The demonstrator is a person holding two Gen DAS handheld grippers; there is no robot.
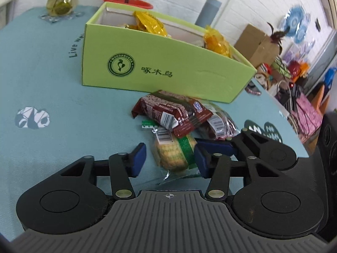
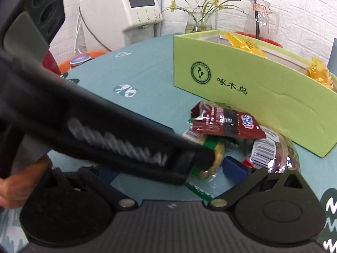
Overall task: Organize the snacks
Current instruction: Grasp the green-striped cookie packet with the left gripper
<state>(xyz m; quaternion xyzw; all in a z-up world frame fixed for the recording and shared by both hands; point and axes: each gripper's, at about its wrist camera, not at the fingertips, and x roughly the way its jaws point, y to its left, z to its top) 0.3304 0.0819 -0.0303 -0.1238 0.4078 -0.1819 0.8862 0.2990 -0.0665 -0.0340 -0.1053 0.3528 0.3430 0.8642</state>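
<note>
Right under our left gripper (image 1: pixel 169 160), jaws spread around the green-banded cracker pack (image 1: pixel 172 152), our right gripper (image 2: pixel 212 168) alongside, its spread unclear to us, red snack packets (image 1: pixel 170 113) just beyond, green box (image 1: pixel 168 69) with yellow snacks (image 1: pixel 149 23) behind, on the teal tablecloth (image 1: pixel 52 84)

Right gripper (image 2: pixel 166 168) half hidden

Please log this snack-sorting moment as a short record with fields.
container: lime-green cardboard box, open top, yellow-wrapped snacks inside
loose pile: dark red foil packet atop green-banded clear biscuit packet, on teal tablecloth before the box
left gripper: open, straddling the biscuit packet
right gripper: left finger hidden; state unclear
</note>
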